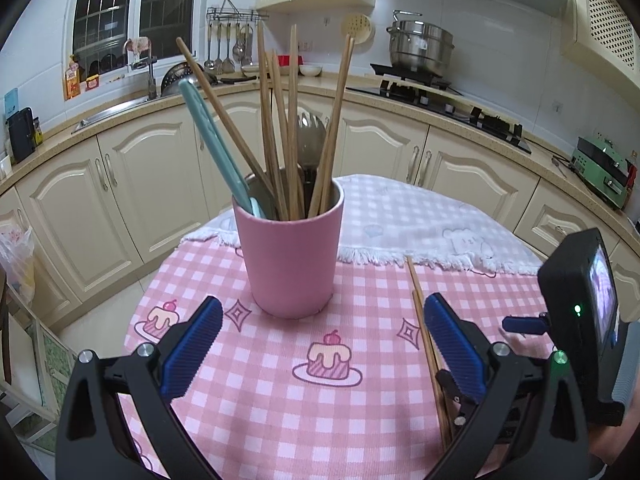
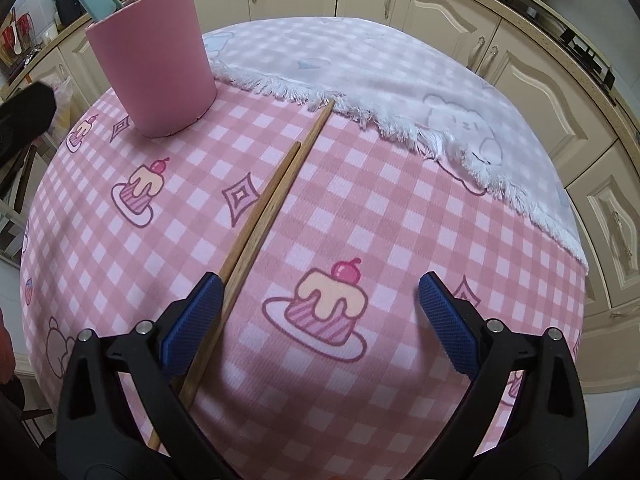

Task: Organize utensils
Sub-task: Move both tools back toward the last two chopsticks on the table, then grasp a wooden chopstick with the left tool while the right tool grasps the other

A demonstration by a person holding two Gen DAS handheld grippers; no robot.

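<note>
A pink cup (image 1: 294,256) stands on the pink checked tablecloth (image 1: 320,420) and holds several wooden chopsticks (image 1: 276,132), a teal utensil (image 1: 212,136) and a metal spoon (image 1: 310,136). My left gripper (image 1: 322,344) is open and empty, just in front of the cup. Two loose chopsticks (image 2: 264,216) lie side by side on the cloth; they also show in the left wrist view (image 1: 428,344). My right gripper (image 2: 318,320) is open, low over the cloth, with the chopsticks running along the inner side of its left finger (image 2: 192,320). The cup (image 2: 154,56) is at the far left there.
A white fringed towel (image 2: 400,80) covers the far part of the round table. Cream kitchen cabinets (image 1: 132,184) and a counter with sink, stove and steel pot (image 1: 420,44) ring the table. The right gripper's body (image 1: 580,320) shows at the right in the left wrist view.
</note>
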